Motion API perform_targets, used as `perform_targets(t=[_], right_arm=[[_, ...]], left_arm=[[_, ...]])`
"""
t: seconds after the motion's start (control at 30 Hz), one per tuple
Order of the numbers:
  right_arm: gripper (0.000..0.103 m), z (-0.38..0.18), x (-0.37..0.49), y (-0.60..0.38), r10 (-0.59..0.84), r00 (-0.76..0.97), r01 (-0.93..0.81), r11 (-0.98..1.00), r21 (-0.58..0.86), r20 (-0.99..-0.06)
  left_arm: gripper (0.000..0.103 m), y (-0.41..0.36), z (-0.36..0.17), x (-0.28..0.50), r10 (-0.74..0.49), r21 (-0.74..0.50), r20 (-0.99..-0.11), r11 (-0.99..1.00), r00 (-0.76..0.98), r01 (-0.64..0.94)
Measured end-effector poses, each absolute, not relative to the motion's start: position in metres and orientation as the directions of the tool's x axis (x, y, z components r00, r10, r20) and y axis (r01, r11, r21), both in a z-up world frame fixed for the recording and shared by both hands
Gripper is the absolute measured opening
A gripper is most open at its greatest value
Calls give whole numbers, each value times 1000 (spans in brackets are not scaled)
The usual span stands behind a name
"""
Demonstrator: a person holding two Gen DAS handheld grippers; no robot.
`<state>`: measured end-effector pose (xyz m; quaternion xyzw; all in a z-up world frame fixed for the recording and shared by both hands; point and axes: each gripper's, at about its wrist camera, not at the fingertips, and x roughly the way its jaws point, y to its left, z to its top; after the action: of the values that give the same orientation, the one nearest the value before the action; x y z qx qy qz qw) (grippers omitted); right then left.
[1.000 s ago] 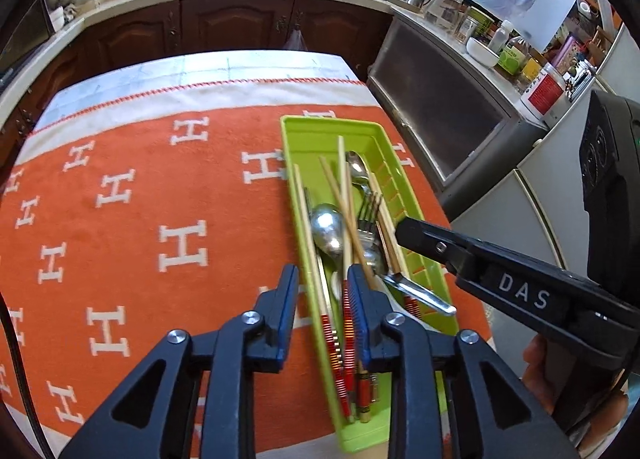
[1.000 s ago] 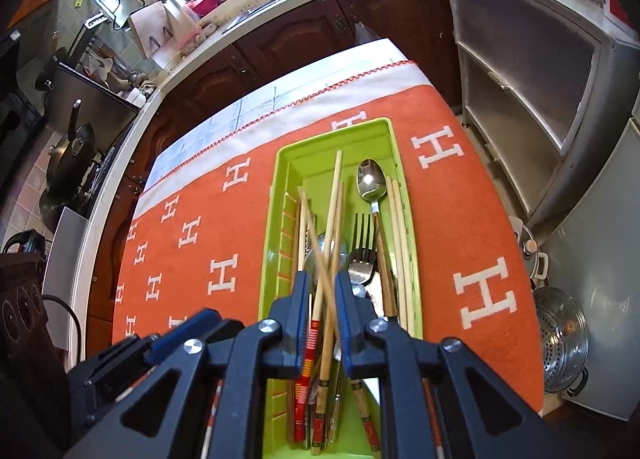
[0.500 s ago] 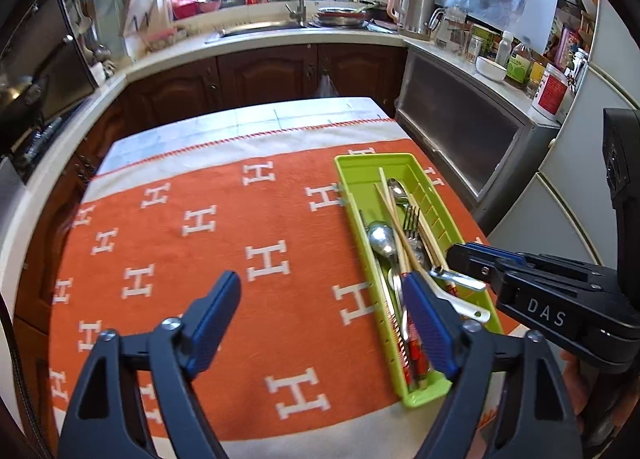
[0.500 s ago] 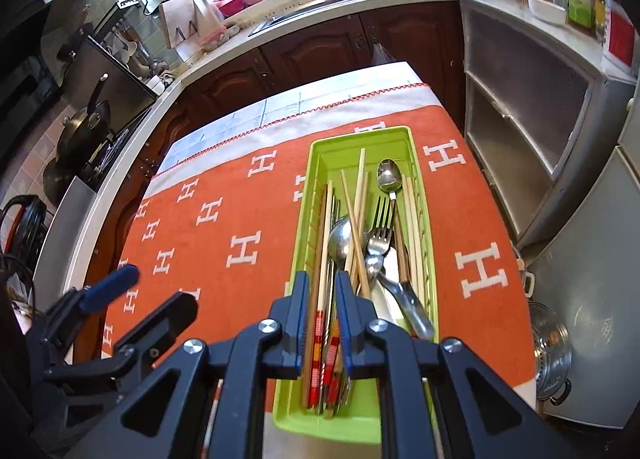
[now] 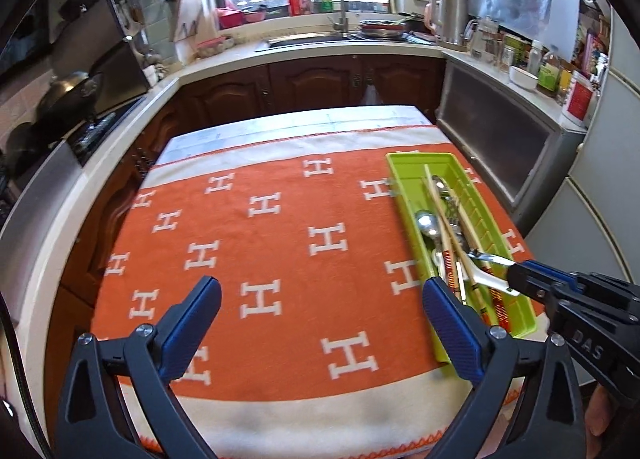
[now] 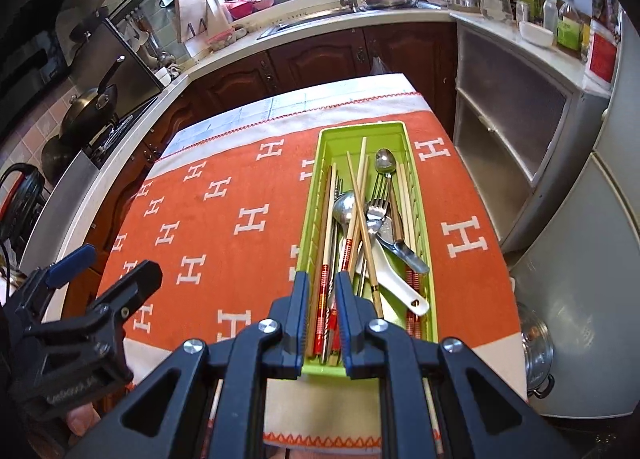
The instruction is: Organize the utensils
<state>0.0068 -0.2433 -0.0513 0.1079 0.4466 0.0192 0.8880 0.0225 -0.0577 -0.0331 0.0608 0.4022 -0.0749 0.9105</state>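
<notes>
Left jaws (image 5: 320,311) just opened wide, empty; right jaws (image 6: 322,299) seemingly shut; orange cloth (image 5: 280,243), kitchen.

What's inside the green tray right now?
The green tray holds a pile: wooden chopsticks, two metal spoons, a fork and a white ceramic spoon. Handles overlap, so anything beneath the pile is hidden.

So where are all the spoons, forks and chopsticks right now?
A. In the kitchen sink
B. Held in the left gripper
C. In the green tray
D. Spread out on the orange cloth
C: the spoons, fork and chopsticks all lie together inside the green tray, which sits on the orange cloth; the left gripper is wide open with nothing in it.
</notes>
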Motion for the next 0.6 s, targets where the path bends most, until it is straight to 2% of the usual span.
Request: perform_targets(t=[0.17,0.6], right_arm=[[23,-34,-6,-231,132,641,31,980,197,-756],[24,5,-18,-195,166,706,-60,983,175,-689]], left_arm=[[102,-46,-23,14,-57,63,-732,986,679,152],[102,-15,14,-2,5,49,-676,998,737,37]])
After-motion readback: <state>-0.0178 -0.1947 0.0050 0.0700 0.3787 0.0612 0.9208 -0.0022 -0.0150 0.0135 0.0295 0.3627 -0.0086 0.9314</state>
